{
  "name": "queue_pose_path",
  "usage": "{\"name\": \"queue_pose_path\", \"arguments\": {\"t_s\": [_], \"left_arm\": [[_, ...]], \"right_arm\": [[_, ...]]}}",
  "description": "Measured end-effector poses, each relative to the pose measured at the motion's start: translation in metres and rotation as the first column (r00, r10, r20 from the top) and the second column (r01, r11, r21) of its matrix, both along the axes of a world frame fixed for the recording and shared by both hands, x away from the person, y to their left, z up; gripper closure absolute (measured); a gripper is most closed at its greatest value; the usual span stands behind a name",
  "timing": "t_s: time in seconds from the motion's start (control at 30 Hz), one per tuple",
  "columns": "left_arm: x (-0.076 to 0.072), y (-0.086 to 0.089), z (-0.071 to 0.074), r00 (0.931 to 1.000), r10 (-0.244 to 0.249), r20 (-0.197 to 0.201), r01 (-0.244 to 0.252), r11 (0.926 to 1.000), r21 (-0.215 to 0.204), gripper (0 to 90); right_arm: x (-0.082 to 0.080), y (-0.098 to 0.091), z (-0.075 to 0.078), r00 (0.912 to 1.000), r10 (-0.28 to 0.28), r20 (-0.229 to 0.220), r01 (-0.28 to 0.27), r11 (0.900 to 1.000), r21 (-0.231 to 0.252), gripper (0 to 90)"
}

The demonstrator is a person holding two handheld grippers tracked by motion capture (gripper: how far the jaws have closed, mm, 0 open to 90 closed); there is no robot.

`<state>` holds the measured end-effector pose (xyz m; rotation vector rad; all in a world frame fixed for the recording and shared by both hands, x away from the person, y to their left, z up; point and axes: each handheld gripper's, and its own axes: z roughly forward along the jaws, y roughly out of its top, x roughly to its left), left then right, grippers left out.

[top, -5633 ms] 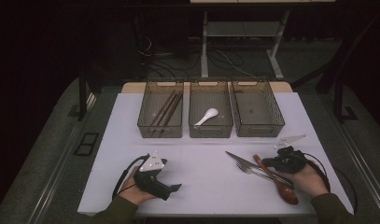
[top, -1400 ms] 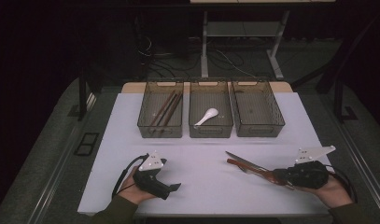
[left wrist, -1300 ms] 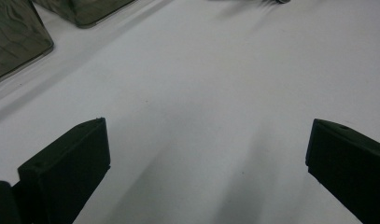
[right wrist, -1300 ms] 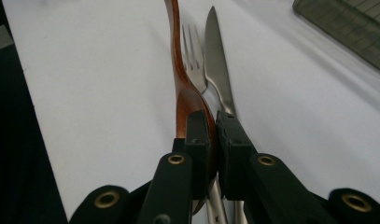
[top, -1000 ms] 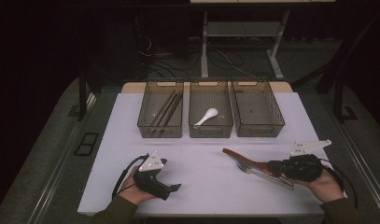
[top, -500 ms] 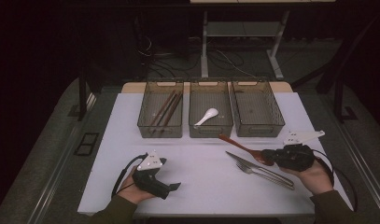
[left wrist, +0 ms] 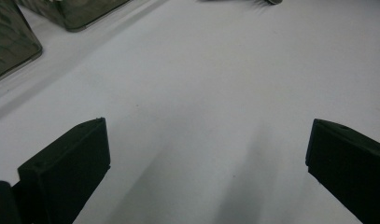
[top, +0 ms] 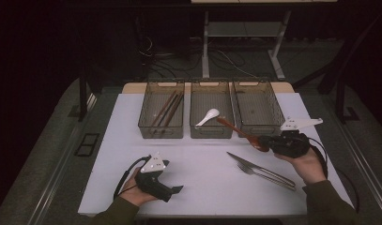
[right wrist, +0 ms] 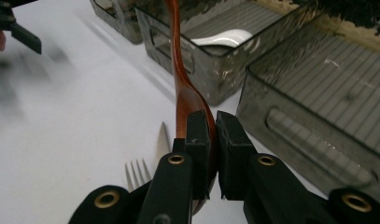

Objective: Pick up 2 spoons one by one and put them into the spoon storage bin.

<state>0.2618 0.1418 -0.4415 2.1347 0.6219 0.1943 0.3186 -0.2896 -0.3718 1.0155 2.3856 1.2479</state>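
Right gripper (right wrist: 207, 140) fingers clamped on wooden spoon (right wrist: 183, 88) bowl, handle toward middle bin (top: 211, 93). Left gripper (left wrist: 206, 158) fingers wide apart above tabletop (left wrist: 215, 84).

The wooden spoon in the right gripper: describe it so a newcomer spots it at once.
Start at the three smoky plastic bins along the table's far edge. Just in front of the middle and right bins, the right gripper clamps a reddish-brown wooden spoon by its bowl, handle slanting toward the middle bin. Unlike the steel knife and fork lying nearby, it is wood and lifted.
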Motion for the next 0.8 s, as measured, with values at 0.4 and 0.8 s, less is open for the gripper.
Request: {"name": "queue_pose_path", "arguments": {"t_s": [0.4, 0.8], "left_arm": [[0.0, 0.001, 0.0, 1.0, 0.006, -0.007, -0.006, 0.9999, -0.008, 0.0], [-0.001, 0.0, -0.001, 0.9999, 0.009, -0.006, -0.01, 0.9998, -0.02, 0.0]], "right_arm": [[0.04, 0.034, 0.005, 0.9978, -0.061, 0.025, 0.06, 0.9978, 0.029, 83.8], [0.078, 0.064, 0.014, 0.993, -0.116, 0.021, 0.116, 0.9929, 0.03, 83.8]]}}
